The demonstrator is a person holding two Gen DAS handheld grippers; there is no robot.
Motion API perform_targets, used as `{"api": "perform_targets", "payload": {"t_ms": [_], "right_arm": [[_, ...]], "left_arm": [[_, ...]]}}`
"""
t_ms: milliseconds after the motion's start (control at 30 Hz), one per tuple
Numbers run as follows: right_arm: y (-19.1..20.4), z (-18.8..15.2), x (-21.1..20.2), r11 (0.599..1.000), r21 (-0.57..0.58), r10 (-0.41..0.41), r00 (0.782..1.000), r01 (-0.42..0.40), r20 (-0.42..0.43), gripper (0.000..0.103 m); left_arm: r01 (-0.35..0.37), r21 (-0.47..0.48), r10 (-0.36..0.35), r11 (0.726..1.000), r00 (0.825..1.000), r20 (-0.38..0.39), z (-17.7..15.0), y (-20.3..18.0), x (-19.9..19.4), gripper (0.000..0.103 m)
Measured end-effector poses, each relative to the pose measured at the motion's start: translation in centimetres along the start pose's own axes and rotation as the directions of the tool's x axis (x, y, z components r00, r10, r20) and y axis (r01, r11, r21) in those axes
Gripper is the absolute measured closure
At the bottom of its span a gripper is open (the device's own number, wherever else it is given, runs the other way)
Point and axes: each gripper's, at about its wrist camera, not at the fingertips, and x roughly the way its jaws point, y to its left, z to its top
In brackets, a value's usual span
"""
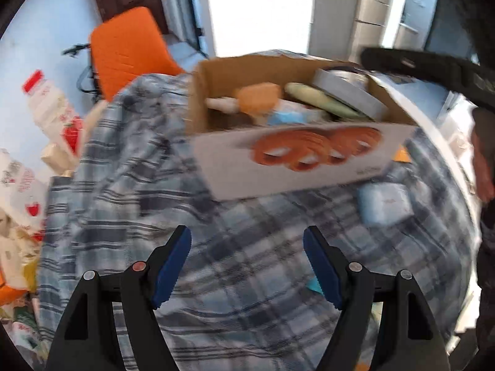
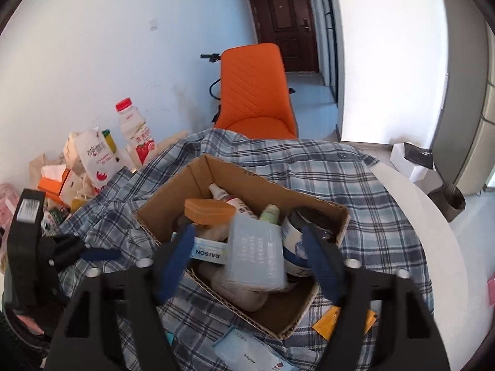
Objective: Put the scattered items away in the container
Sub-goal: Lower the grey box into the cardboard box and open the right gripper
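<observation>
My right gripper (image 2: pixel 247 256) stands wide above the box (image 2: pixel 167 194); the pale blue pack (image 2: pixel 255 255), blurred, seems loose and may tip out. My left gripper (image 1: pixel 247 266) gapes empty.

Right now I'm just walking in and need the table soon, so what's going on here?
A person with a gripper in each hand is tidying loose items into a cardboard box on a plaid cloth. The right gripper, jaws open, hangs over the box with a pale blue pack between them, apparently just let go. The left gripper is open and empty. A blue packet and an orange sachet remain on the cloth.
</observation>
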Motion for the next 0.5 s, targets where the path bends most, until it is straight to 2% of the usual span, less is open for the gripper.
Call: {"api": "perform_targets", "payload": {"t_ms": [67,167,233,300,367,433,500], "right_arm": [[-0.7,-0.5,-0.3,0.998,0.019,-0.052,0.999,0.052,-0.014,0.031],[-1.6,-1.0,-0.6,0.99,0.027,-0.137,0.989,0.139,-0.051,0.031],[-2.5,-1.5,-0.3,0.988,0.051,-0.143,0.986,0.148,-0.089,0.032],[-3.6,-2.0,0.4,0.986,0.099,-0.117,0.984,0.131,-0.137,0.042],[-4.2,-2.4,1.2,0.983,0.139,-0.094,0.979,0.12,-0.183,0.045],[-4.3,-2.5,1.5,0.981,0.161,-0.074,0.98,0.105,-0.185,0.045],[-3.9,-2.4,1.5,0.982,0.145,-0.091,0.979,0.119,-0.181,0.049]], "left_arm": [[-0.073,0.006,0.073,0.997,0.997,0.005,0.3,0.3,0.1,0.026],[-0.07,-0.03,0.071,0.997,0.997,0.025,1.0,1.2,-0.4,0.026],[-0.06,-0.062,0.062,0.996,0.997,0.036,1.7,2.0,-1.0,0.026],[-0.046,-0.094,0.051,0.994,0.997,0.052,2.7,2.8,-1.6,0.026],[-0.049,-0.123,0.058,0.991,0.996,0.068,4.0,3.6,-2.1,0.026],[-0.047,-0.141,0.058,0.989,0.996,0.074,5.0,4.0,-2.2,0.026],[-0.036,-0.158,0.047,0.987,0.997,0.065,6.2,4.4,-1.8,0.026]]}}
